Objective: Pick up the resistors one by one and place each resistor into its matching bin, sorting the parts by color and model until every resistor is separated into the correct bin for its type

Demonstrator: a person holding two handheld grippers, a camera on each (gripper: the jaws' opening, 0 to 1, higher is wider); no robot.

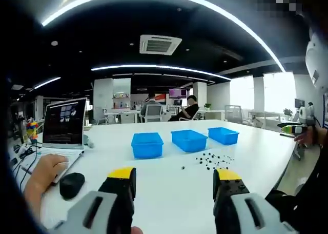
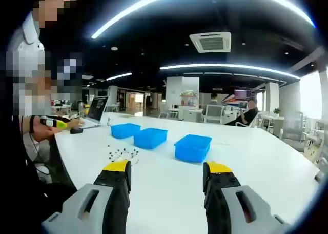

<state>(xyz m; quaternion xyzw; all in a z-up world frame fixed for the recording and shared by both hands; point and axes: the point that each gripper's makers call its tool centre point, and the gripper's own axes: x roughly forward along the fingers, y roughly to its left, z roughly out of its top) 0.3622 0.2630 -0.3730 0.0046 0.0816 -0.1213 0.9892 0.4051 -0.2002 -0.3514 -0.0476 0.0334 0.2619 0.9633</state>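
Both grippers, left (image 1: 174, 178) and right (image 2: 165, 171), gape empty above the tabletop (image 1: 169, 193), resistors (image 1: 212, 160) at 1 o'clock of the left, before three bins (image 1: 189, 140).

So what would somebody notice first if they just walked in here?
Probably the three blue bins in a row on the big white table, with a scatter of tiny black resistors just in front of them. Then the open yellow-tipped tongs poking up, and a laptop at the table's edge.
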